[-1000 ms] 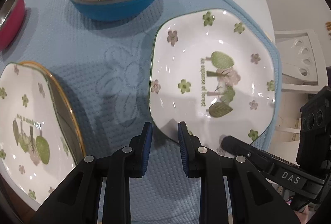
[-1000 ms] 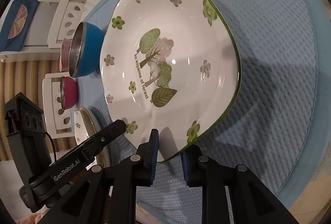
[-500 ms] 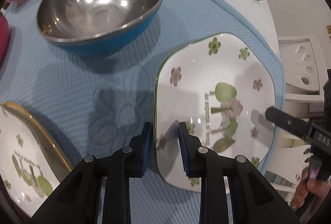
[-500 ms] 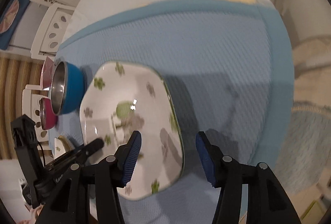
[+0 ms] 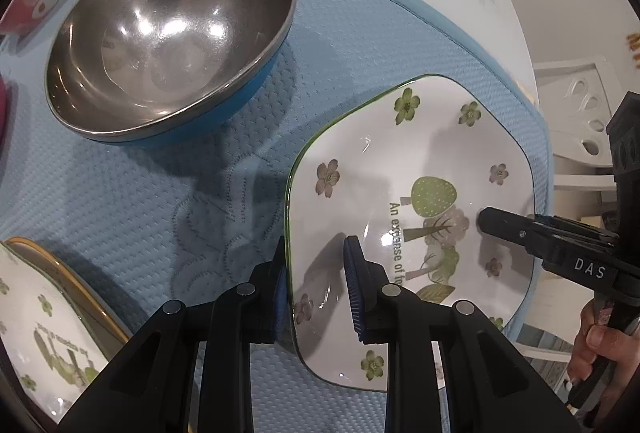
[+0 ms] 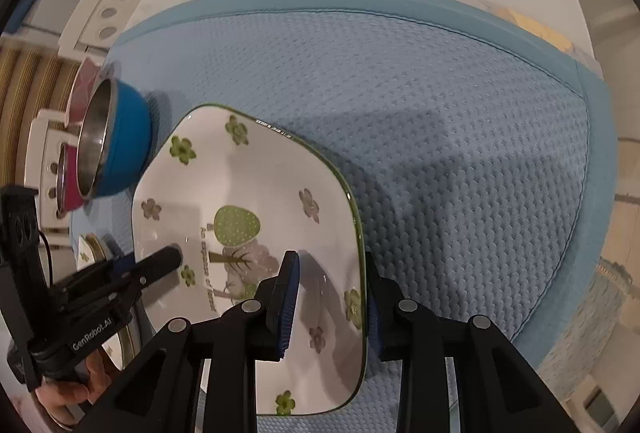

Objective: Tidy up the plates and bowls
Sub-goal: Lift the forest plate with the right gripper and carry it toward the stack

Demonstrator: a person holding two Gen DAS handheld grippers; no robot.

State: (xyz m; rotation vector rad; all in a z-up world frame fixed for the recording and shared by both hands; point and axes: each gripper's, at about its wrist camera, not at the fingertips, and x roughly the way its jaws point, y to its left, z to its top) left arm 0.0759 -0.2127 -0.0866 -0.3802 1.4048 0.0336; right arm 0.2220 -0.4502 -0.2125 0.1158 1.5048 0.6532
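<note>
Left gripper [image 5: 316, 289] jaws straddled the near-left rim of the flowered plate [image 5: 420, 161], rim between the pads, whether they pressed it I could not tell; right gripper [image 6: 330, 297] jaws had just been closing, rim of the same plate [image 6: 248, 185] between them with a gap on the inner side, so not yet clamped. Plate lay on the blue mat [image 5: 120, 193] on the bench, beside the blue steel bowl [image 5: 168, 33], second matching plate [image 5: 36, 333] at the left edge. Judged glazed ceramic: stiff, slick, chippable, fairly heavy, so best taken by opposite rims and kept level.
</note>
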